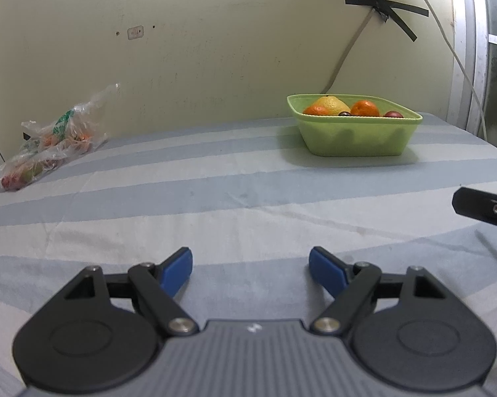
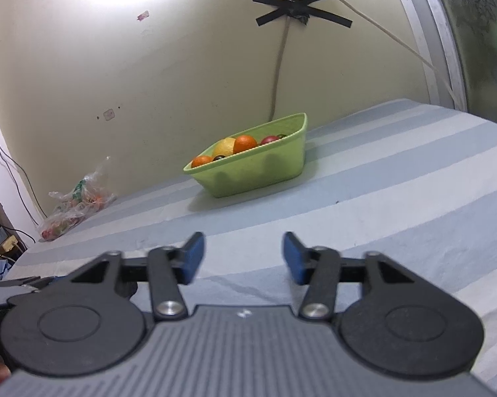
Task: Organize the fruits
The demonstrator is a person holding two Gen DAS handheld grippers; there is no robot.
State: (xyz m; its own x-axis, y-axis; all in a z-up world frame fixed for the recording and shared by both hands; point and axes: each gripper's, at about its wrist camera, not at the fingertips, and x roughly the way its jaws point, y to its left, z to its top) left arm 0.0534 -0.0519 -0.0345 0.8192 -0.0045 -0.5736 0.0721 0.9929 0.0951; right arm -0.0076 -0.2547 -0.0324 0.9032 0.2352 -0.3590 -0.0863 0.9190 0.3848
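A light green plastic bowl (image 1: 354, 139) stands on the striped cloth near the wall, also in the right wrist view (image 2: 258, 168). It holds oranges (image 1: 365, 108), a yellow citrus (image 1: 331, 104) and dark red plums (image 1: 393, 114). A clear plastic bag (image 1: 49, 142) with more fruit lies at the far left against the wall, also in the right wrist view (image 2: 73, 205). My left gripper (image 1: 250, 266) is open and empty, low over the cloth, well short of the bowl. My right gripper (image 2: 243, 256) is open and empty too. Part of it shows at the left view's right edge (image 1: 483, 208).
The surface is a bed or table covered in blue-grey and white striped cloth (image 1: 215, 198). A cream wall (image 1: 215, 49) stands behind, with taped cables (image 1: 384, 3). A window frame (image 2: 447, 49) is at the right. Wires and a socket (image 2: 0, 241) lie past the left edge.
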